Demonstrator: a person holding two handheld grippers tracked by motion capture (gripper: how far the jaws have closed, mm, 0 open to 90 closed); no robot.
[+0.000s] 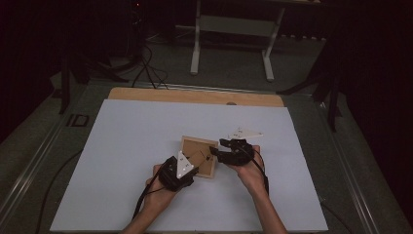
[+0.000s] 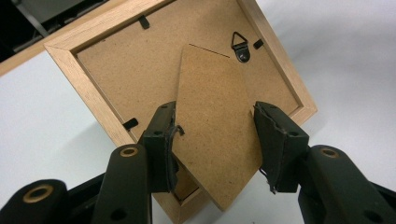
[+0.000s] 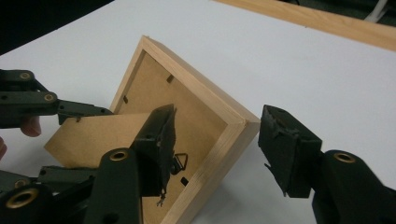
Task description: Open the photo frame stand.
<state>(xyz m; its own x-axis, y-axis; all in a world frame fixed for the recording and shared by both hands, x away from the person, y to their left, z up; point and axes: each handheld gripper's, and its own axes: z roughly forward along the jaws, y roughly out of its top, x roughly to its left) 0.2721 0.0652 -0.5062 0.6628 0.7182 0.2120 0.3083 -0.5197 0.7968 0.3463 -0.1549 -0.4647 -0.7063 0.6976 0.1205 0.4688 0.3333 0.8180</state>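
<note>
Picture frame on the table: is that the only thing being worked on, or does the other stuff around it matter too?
In use:
- picture frame, face down
- its stand flap
- left gripper
- right gripper

Just around:
- white table mat
- desk legs behind
- floor cables

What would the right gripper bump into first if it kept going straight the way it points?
Probably the wooden picture frame: the right gripper has one corner of the frame between its open jaws. Just past it lie the fold-out stand and the left gripper, though depth is hard to judge.
</note>
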